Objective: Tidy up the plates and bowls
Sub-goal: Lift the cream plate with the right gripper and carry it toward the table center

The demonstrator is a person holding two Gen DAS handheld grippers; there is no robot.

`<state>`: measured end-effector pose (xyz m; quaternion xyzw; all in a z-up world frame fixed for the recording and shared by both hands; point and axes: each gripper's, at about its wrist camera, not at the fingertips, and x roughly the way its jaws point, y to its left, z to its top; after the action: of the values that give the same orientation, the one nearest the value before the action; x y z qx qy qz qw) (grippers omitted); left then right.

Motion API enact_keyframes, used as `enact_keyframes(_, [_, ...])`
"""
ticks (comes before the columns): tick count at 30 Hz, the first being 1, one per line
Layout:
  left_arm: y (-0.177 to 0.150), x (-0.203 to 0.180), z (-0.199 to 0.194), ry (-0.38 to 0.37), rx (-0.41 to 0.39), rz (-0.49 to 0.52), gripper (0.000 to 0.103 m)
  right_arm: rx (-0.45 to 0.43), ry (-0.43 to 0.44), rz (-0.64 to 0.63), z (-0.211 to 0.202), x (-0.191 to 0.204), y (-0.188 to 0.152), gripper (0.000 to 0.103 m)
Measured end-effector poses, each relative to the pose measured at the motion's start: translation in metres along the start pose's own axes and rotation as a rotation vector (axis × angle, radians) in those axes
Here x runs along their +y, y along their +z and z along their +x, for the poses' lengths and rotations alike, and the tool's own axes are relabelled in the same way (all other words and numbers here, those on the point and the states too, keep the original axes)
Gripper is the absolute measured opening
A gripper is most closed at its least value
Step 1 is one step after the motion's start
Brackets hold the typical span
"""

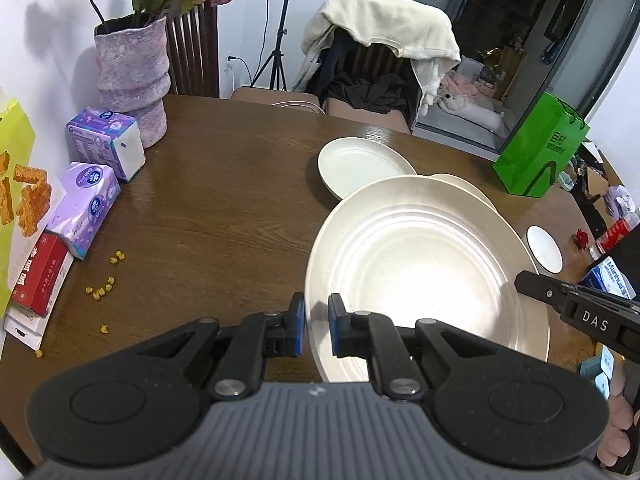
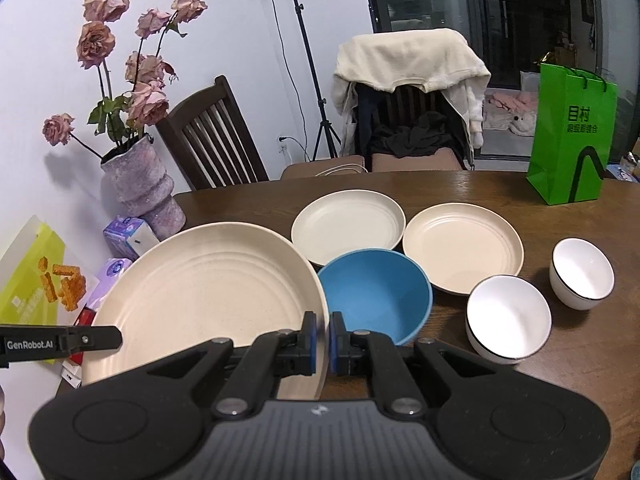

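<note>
At the far left of the wooden table (image 2: 460,188), a ribbed mauve vase (image 2: 140,188) holds dried pink roses (image 2: 146,100), and purple tissue packs (image 1: 102,140) lie on the table just to its near side. A yellow-green snack bag (image 2: 36,276) stands at the left edge.

The large cream plate (image 2: 200,300) sits raised and tilted at the near left, both tools gripping its rim. The left gripper (image 1: 316,326) has its blue pads (image 1: 298,324) closed down on the plate's near-left rim, with a thin slice of rim between them. The right gripper (image 2: 323,338) pinches the same plate's right rim, its pads nearly touching with the rim edge between. Each tool's body points away from the camera toward the far side of the table, roughly level.

Right of that plate, a blue bowl (image 2: 376,292) is empty, its left side tucked partly beneath the held plate's rim. Farther back, an empty pale plate (image 2: 348,226) lies flat, and just right of it an empty cream plate (image 2: 462,248) lies flat too. Near the right, two empty white bowls with dark rims stand apart from each other: the nearer white bowl (image 2: 508,320) and the farther white bowl (image 2: 582,268). A green paper bag (image 2: 572,136) stands upright at the far right; what is inside it cannot be seen.
</note>
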<state>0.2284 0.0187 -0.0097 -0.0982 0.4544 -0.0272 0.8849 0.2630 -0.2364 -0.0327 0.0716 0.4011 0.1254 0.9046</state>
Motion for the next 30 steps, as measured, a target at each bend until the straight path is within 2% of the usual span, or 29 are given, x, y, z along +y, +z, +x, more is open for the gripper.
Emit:
enact_keyframes(13, [-0.027, -0.015, -0.007, -0.022, 0.018, 0.033, 0.012, -0.001, -0.032, 0.021, -0.024, -0.011, -0.024, 0.007])
enact_keyframes(30, [-0.062, -0.047, -0.001, -0.059, 0.049, 0.093, 0.012, 0.017, -0.078, 0.071, -0.047, -0.044, -0.067, 0.007])
